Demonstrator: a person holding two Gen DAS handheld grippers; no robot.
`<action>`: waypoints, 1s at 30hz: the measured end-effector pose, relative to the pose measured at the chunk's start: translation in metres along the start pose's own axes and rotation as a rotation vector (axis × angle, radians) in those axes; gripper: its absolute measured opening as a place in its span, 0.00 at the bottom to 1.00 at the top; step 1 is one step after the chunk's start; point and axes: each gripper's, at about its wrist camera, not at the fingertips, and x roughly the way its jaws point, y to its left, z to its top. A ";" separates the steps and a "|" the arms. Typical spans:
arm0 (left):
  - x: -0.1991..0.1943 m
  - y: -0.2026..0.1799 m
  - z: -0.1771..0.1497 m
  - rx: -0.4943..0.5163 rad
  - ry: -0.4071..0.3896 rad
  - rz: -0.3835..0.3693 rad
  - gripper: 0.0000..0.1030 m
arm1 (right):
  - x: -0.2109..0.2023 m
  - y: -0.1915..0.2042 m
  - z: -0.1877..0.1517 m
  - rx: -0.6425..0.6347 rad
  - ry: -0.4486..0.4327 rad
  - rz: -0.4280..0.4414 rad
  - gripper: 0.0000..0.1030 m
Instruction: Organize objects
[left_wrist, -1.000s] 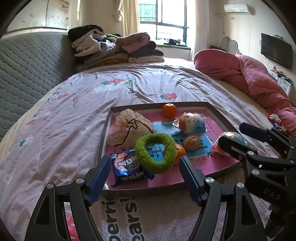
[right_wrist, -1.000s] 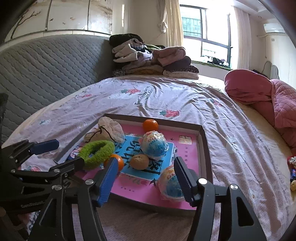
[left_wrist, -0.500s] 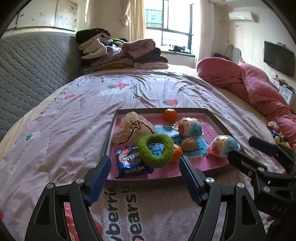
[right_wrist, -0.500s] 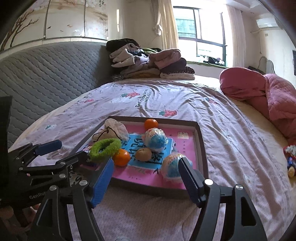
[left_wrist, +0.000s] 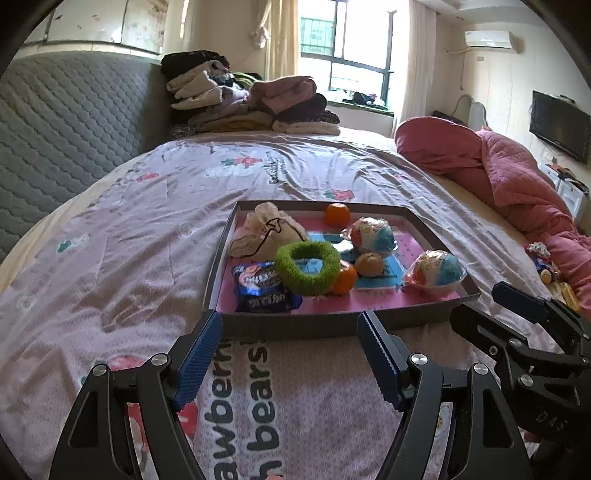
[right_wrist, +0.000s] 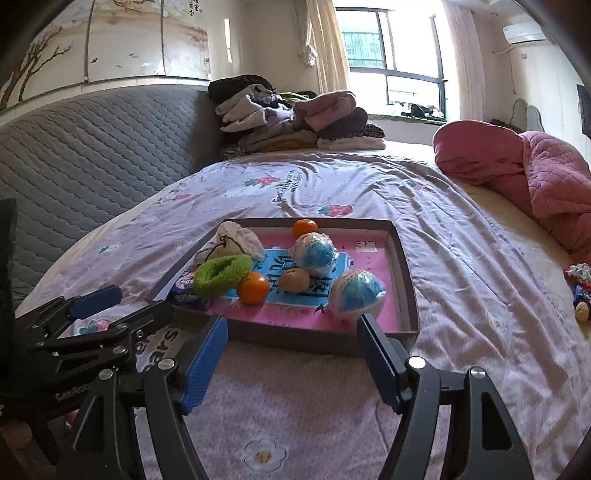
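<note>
A shallow grey tray (left_wrist: 417, 222) with a pink floor lies on the bed; it also shows in the right wrist view (right_wrist: 402, 258). In it lie a green fuzzy ring (left_wrist: 307, 267), a blue snack packet (left_wrist: 264, 286), a cream drawstring pouch (left_wrist: 266, 234), two oranges (left_wrist: 337, 214) (left_wrist: 344, 280), a brown fruit (left_wrist: 368, 264) and two wrapped toy eggs (left_wrist: 373, 232) (left_wrist: 436, 271). My left gripper (left_wrist: 290, 345) is open and empty just short of the tray's near edge. My right gripper (right_wrist: 293, 349) is open and empty, also short of the tray.
The bed has a lilac printed sheet (left_wrist: 147, 229). Folded clothes (left_wrist: 251, 107) are stacked at the head, by a grey quilted headboard (left_wrist: 62, 122). A pink quilt (left_wrist: 517, 184) lies at the right. Small toys (right_wrist: 580, 291) lie on the sheet right of the tray.
Both grippers have drawn back from the tray toward the bed's near edge; the tray now looks farther away. Both stay open and empty. The tray's contents have not moved.
</note>
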 end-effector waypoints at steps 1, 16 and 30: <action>-0.001 0.001 -0.002 -0.002 0.002 0.010 0.75 | -0.002 0.001 -0.003 0.000 0.001 0.000 0.70; -0.012 0.003 -0.029 0.005 0.020 0.068 0.75 | -0.007 -0.001 -0.032 0.037 0.038 -0.045 0.70; -0.011 0.002 -0.045 0.029 0.048 0.082 0.75 | -0.007 0.003 -0.047 -0.007 0.061 -0.088 0.70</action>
